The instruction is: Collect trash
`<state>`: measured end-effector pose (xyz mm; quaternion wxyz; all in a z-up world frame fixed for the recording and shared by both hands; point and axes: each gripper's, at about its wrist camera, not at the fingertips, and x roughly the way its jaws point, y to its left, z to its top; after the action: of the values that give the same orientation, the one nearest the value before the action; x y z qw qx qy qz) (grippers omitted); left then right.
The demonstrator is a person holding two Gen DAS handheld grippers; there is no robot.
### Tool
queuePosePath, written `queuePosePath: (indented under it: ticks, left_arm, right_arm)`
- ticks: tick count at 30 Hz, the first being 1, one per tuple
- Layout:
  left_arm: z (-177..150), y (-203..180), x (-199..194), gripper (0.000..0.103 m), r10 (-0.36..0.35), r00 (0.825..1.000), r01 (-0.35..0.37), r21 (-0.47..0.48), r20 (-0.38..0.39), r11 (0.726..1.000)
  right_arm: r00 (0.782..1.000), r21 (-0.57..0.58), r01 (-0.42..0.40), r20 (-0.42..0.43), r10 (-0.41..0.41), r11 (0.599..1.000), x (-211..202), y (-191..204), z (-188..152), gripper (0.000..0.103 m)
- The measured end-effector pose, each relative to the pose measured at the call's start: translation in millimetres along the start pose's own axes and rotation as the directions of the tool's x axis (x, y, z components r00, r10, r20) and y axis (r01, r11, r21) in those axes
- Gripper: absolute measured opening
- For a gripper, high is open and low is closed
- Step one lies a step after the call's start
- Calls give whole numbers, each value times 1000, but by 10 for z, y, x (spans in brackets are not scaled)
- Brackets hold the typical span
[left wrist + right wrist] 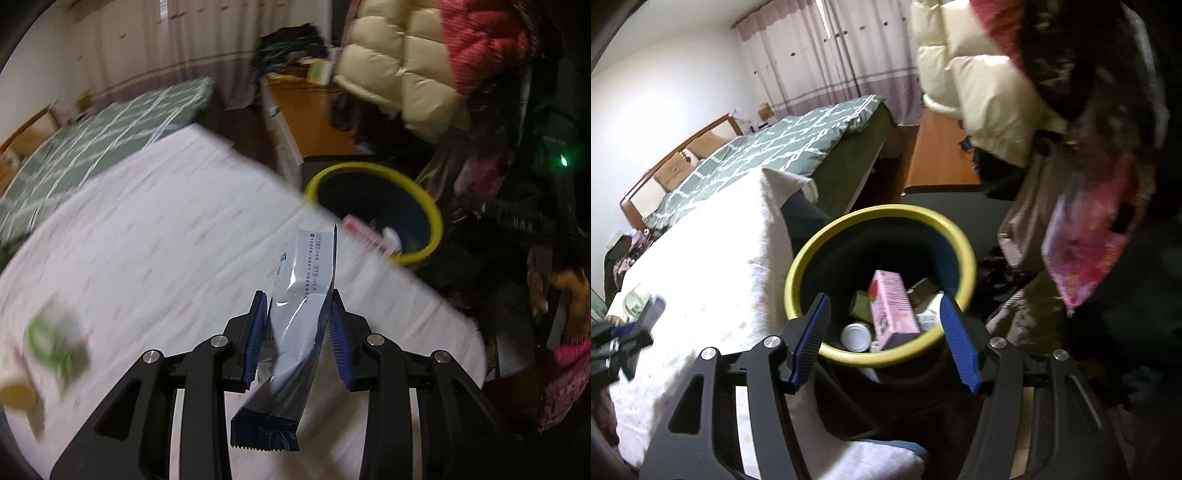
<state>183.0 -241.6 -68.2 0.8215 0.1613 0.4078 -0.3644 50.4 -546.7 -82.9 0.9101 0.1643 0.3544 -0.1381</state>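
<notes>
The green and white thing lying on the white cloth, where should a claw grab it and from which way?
Only a guess, because the green and white thing is very blurry. It seems to lie low on the white cloth, so come from straight above and pinch across its narrower middle. The left claw is busy holding the silver and blue packet, so the open, empty right claw would likely suit.

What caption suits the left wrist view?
Left claw shut on a silver-blue wrapper above the white-covered table, yellow-rimmed bin ahead.
</notes>
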Motion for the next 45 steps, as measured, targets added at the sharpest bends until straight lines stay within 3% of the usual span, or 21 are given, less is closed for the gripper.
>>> queuePosePath:
  ticks: [8, 20, 21, 23, 25, 31, 37, 45]
  left_arm:
    - [919, -654, 682, 34, -51, 999, 51, 100, -5, 994]
    - [1462, -1006, 1694, 36, -45, 995, 51, 56, -92, 997]
    - [1474, -1015, 1737, 42, -40, 995, 45, 53, -96, 998]
    - [1487, -1015, 1792, 72, -24, 996, 28, 38, -91, 999]
    - [1496, -1010, 1796, 73, -7, 997, 10, 33, -74, 999]
    - [1406, -820, 1420, 75, 13, 1000, -14, -23, -21, 1000]
    - [1083, -551, 582, 92, 54, 993, -43, -99, 107, 994]
    - [312, -102, -513, 98, 220, 954, -171, -235, 202, 957]
  right_arm:
    - [1000, 44, 13, -3, -13, 999, -85, -338, -103, 59]
    - [999, 67, 15, -40, -13, 998, 26, -559, -146, 59]
    - [999, 68, 14, -43, -11, 998, 35, -563, -146, 59]
    - [999, 69, 13, -45, -9, 998, 46, -560, -152, 59]
    - [999, 70, 12, -47, -9, 997, 47, -553, -156, 59]
    - [999, 64, 10, -49, -7, 998, 44, -483, -167, 59]
    - [999, 23, -10, -53, 12, 1000, 54, -258, -156, 61]
    - [997, -67, -54, -54, 50, 996, 50, 225, -161, 64]
